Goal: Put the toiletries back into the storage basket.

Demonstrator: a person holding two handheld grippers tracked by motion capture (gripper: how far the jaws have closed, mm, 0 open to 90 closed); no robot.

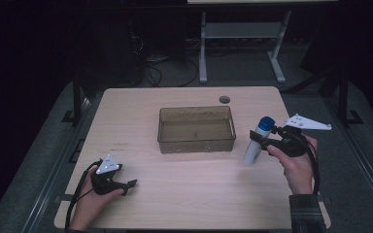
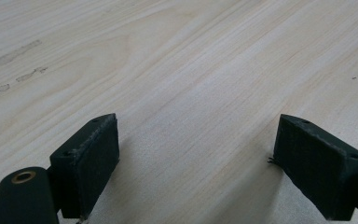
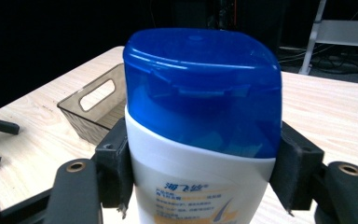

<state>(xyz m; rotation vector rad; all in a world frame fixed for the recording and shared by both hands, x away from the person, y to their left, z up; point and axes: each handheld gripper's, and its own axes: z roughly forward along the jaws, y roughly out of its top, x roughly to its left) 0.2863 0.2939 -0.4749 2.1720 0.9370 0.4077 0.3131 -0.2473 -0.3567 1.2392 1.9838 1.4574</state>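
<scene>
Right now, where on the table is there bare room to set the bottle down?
The table is mostly bare: the wide front strip between the left gripper and the right gripper, the whole left side beside the brown plastic bin, and the back edge behind it. The bin looks empty too. Only the right side is crowded, where the right gripper holds the blue-capped shampoo bottle.

My table [image 1: 184,194] has a light wooden top with rounded corners, and I see a small round hole [image 1: 224,99] near its far edge. A brown see-through bin [image 1: 196,129] stands directly on it, a little behind the middle, and its inside looks empty. Close to my left side the wood shows some faint grey marks [image 2: 14,70]. The rest of the surface is bare wood grain.
</scene>
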